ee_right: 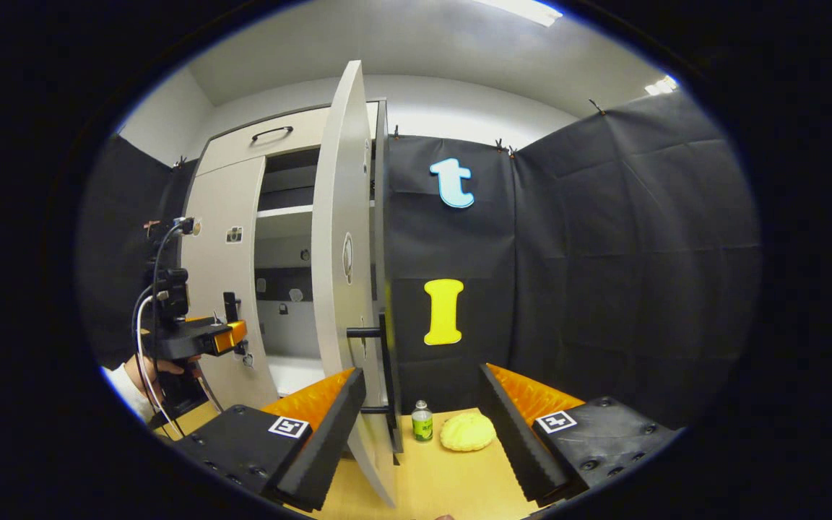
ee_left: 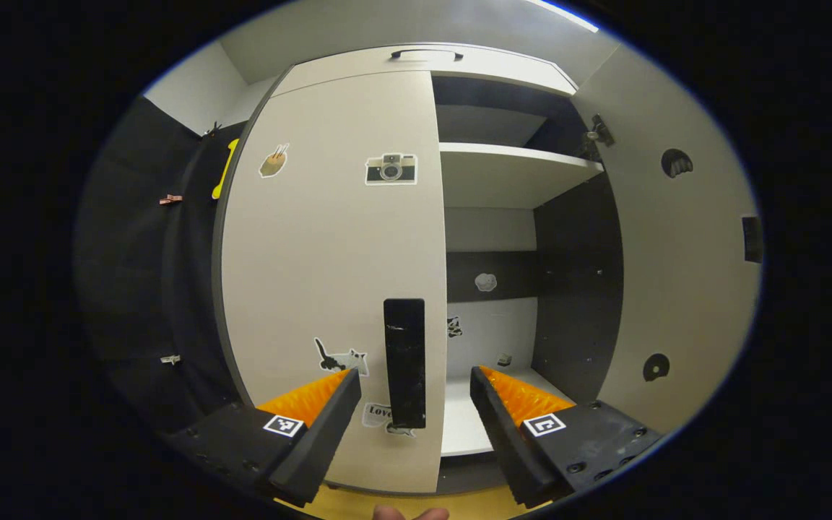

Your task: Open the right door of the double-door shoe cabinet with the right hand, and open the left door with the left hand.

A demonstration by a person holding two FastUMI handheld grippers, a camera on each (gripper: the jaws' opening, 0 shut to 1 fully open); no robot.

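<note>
The shoe cabinet's left door (ee_left: 329, 238) is closed, with stickers and a black vertical handle (ee_left: 404, 361) near its right edge. My left gripper (ee_left: 416, 386) is open, its fingers standing on either side of that handle without pressing on it. The right door (ee_left: 676, 253) is swung wide, baring the shelves (ee_left: 510, 170). In the right gripper view that open door (ee_right: 336, 238) shows edge-on, and its black handle (ee_right: 389, 375) lies between the fingers of my open right gripper (ee_right: 422, 386), close to the left finger. The left gripper (ee_right: 203, 336), held by a hand, sits at the left door (ee_right: 224, 238).
A small green-labelled bottle (ee_right: 422, 422) and a yellow bun-like lump (ee_right: 467, 431) rest on the wooden table (ee_right: 452, 477) just right of the open door. Black cloth walls (ee_right: 604, 253) close the booth on the right and behind. A drawer with a handle (ee_left: 426, 53) tops the cabinet.
</note>
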